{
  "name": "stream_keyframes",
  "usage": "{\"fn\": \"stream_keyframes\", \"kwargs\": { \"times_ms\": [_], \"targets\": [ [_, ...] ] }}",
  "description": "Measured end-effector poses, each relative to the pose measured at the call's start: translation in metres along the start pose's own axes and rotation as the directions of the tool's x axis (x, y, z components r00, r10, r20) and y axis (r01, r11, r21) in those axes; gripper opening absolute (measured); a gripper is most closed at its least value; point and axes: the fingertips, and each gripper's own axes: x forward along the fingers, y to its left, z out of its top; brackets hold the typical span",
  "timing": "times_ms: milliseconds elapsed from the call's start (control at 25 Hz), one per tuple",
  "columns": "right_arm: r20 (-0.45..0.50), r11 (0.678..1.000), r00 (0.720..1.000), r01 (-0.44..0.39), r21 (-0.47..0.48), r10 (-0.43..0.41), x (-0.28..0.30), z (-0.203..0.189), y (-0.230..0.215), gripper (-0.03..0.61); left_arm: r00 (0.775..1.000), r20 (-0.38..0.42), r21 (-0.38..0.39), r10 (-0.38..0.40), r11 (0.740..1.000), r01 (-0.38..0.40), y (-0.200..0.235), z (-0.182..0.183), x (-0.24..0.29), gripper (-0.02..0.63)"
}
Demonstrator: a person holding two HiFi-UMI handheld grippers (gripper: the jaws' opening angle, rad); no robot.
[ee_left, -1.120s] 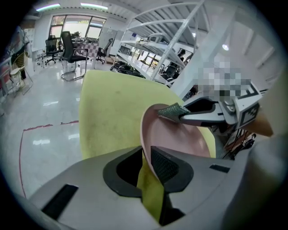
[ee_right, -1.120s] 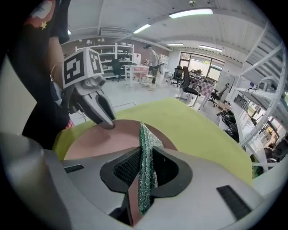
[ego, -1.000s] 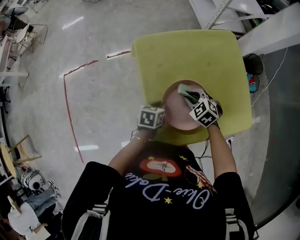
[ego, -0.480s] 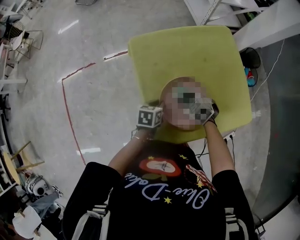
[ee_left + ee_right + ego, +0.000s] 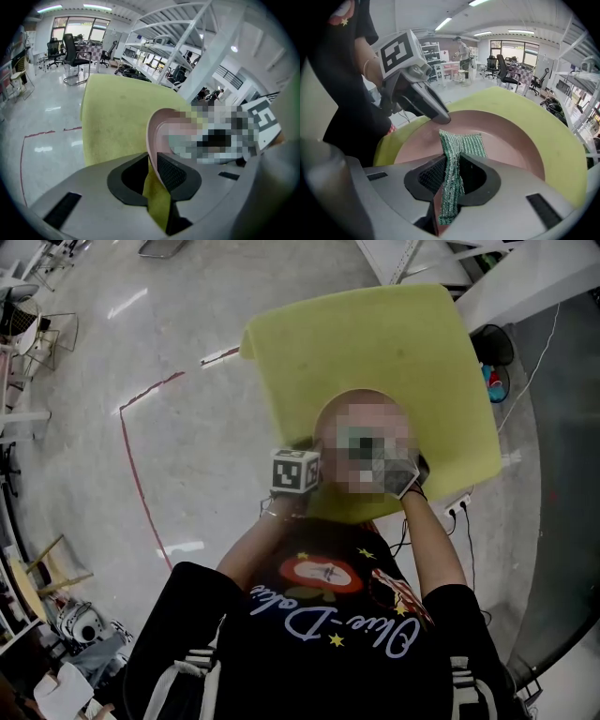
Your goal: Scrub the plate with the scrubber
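Observation:
A pink plate (image 5: 511, 136) lies on a yellow-green table top (image 5: 375, 343). My left gripper (image 5: 157, 171) is shut on the plate's near-left rim (image 5: 157, 136); in the right gripper view its fingers (image 5: 436, 112) reach that rim from the left. My right gripper (image 5: 450, 176) is shut on a green mesh scrubber (image 5: 461, 143), whose free end lies flat on the inside of the plate. In the head view the left gripper (image 5: 317, 472) sits at the table's near edge, while a mosaic patch hides most of the plate and the right gripper.
The table top is small, with its edges close around the plate. Grey floor with a red tape line (image 5: 131, 456) lies to the left. White shelving frames (image 5: 422, 259) stand behind the table. A power strip and cables (image 5: 457, 507) lie on the floor at the right.
The head view has drifted, so the table sits slightly higher and further left in frame. The left gripper keeps its hold on the rim. The right gripper stays over the plate.

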Motion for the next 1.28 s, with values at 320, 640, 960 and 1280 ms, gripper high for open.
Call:
{"fn": "stream_keyframes", "kwargs": {
  "times_ms": [320,640,960,1280],
  "targets": [
    [0.004,0.999,0.999,-0.043,0.009,0.043,0.0,-0.008,0.025,0.061,1.0,0.01,-0.001,0.013,1.0,-0.013,-0.002,0.001,0.003,0.051],
    [0.001,0.991,0.993,-0.117,0.071,0.118,0.0,-0.008,0.052,0.063,1.0,0.02,-0.008,0.02,1.0,-0.02,-0.002,0.001,-0.001,0.049],
    [0.0,0.975,0.98,-0.198,0.1,0.199,0.0,-0.01,0.07,0.063,0.999,0.032,-0.008,0.037,0.999,-0.036,-0.002,0.001,-0.002,0.048],
    [0.038,0.974,0.977,-0.211,0.087,0.208,-0.01,-0.002,0.069,0.066,0.999,0.035,-0.022,0.04,0.999,-0.04,-0.002,0.0,-0.002,0.044]
  ]
}}
